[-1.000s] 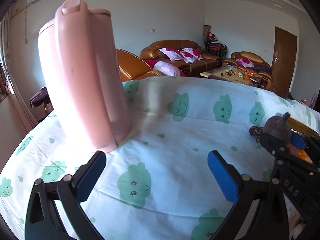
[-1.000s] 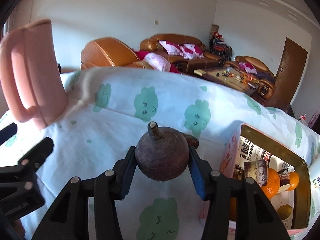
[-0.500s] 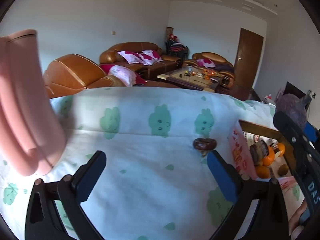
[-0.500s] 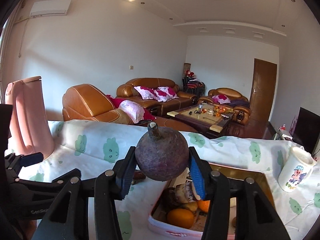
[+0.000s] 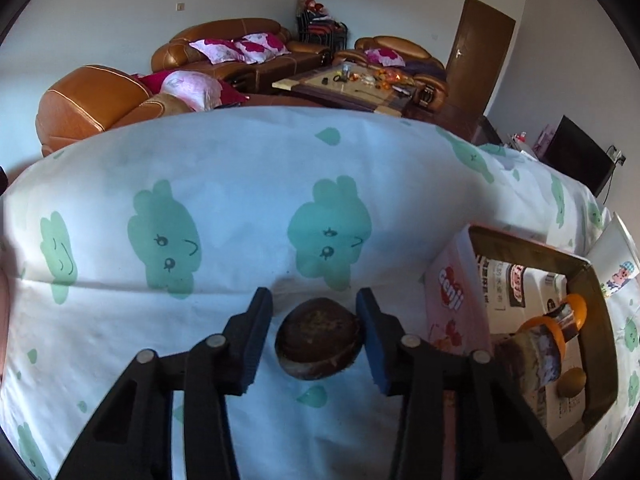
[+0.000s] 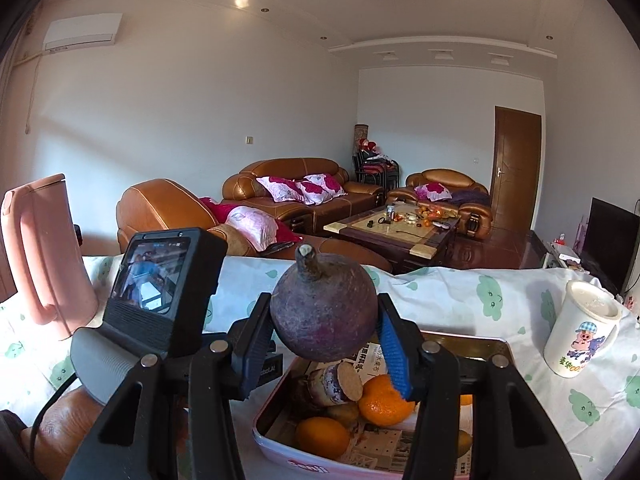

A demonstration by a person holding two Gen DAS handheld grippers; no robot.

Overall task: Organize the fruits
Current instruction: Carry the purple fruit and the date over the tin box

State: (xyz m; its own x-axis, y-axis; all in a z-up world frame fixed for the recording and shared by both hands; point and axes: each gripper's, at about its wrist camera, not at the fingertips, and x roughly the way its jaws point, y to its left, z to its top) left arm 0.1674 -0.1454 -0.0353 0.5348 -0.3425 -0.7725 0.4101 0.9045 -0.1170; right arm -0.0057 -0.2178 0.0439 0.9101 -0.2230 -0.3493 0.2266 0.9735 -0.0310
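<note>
Purple-brown and round, a stemmed fruit (image 6: 324,312) sat clamped between the blue pads of the right gripper (image 6: 325,338), stalk upward, held in the air above the open box (image 6: 280,442). Inside that box, on printed paper, lay several oranges (image 6: 384,400) and a cut piece of purple-skinned produce (image 6: 335,385). The left gripper (image 5: 316,344) pointed down at the cloud-print tablecloth (image 5: 224,216), and its jaws were closing around a flat, dark brown fruit (image 5: 319,344) that lay on the cloth just left of the box (image 5: 448,300). The right pad looked close against the fruit's edge, while a gap showed on the left side; whether either pad truly pressed on it was hard to tell through the fisheye bend. In the right wrist view the back of the left gripper's camera unit (image 6: 160,280) stood to the left, with a pink kettle (image 6: 44,256) beyond it and a white cartoon mug (image 6: 582,328) on the cloth to the right of the box.
</note>
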